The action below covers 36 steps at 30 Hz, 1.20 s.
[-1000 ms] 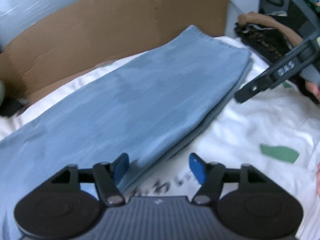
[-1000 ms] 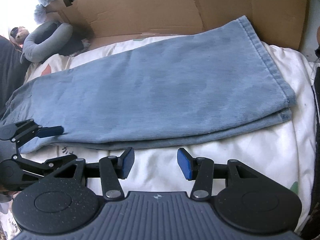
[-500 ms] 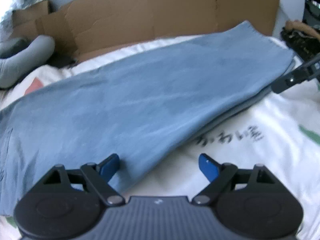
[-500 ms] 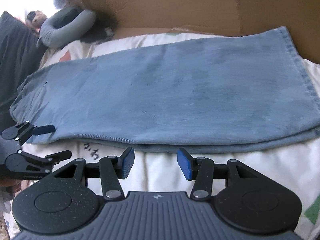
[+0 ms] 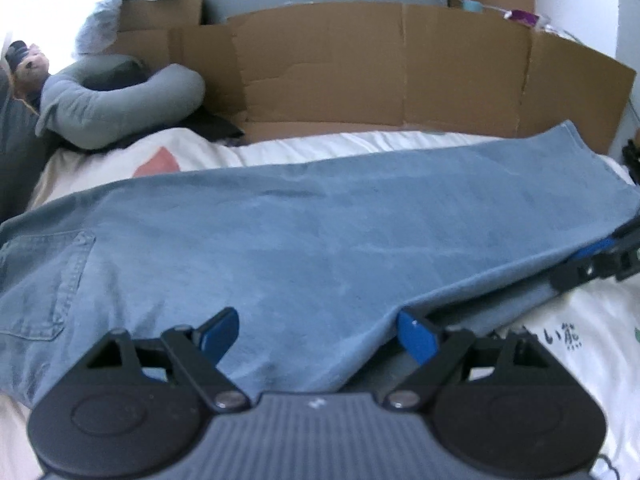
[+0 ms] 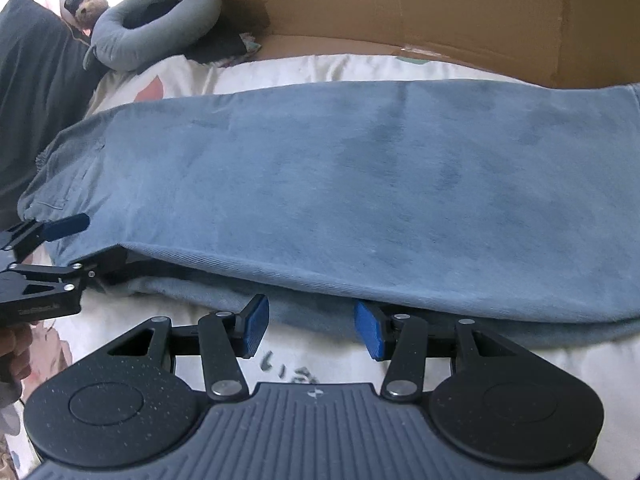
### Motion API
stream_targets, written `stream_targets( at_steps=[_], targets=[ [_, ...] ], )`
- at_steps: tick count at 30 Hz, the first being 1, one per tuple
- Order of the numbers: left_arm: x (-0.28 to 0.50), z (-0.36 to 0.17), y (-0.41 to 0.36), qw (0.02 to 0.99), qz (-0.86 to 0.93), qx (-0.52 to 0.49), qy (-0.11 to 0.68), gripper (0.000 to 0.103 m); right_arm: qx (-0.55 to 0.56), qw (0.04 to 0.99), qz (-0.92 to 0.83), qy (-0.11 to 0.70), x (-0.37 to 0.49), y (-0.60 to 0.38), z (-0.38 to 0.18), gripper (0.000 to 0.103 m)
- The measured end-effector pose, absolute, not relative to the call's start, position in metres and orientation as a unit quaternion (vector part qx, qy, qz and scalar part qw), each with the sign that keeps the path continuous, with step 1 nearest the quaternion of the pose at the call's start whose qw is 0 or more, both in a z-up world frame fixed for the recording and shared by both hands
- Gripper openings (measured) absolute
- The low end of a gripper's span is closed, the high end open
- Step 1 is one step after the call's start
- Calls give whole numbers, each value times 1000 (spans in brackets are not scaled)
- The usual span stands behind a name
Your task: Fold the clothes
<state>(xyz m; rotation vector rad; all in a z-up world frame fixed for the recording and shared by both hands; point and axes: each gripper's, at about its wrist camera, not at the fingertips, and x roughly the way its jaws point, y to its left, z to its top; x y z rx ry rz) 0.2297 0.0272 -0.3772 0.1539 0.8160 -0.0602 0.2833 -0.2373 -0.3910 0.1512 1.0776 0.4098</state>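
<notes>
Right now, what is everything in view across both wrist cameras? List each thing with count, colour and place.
jeans: one pair, light blue, folded lengthwise, lying across the bedsheet
bedsheet: one, white with printed shapes and writing, under the jeans
cardboard: flattened brown panels, standing behind the jeans
neck pillow: one, grey, far left beside the cardboard
stuffed toy: one, brown, beyond the neck pillow
left gripper: black with blue pads, open, one finger over the jeans' near edge and one under it
right gripper: black with blue pads, open, at the jeans' near edge

Left tool [image 5: 318, 334] spread wide, straddling folded jeans [image 5: 304, 236] edge
</notes>
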Motion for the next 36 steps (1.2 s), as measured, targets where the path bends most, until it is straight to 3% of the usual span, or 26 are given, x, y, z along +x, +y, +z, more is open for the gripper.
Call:
stream_targets(
  at_steps=[11, 14, 17, 36],
  targets=[
    [200, -381, 46, 914, 35, 77, 397, 88, 21, 840, 182, 511, 284, -184, -407, 56],
    [191, -382, 58, 910, 68, 65, 403, 88, 1, 837, 202, 508, 279, -165, -407, 63],
    [178, -380, 65, 908, 95, 40, 405, 88, -5, 830, 229, 508, 276, -149, -406, 63],
    [167, -409, 88, 900, 119, -73, 413, 88, 63, 829, 260, 491, 291, -122, -386, 61]
  ],
)
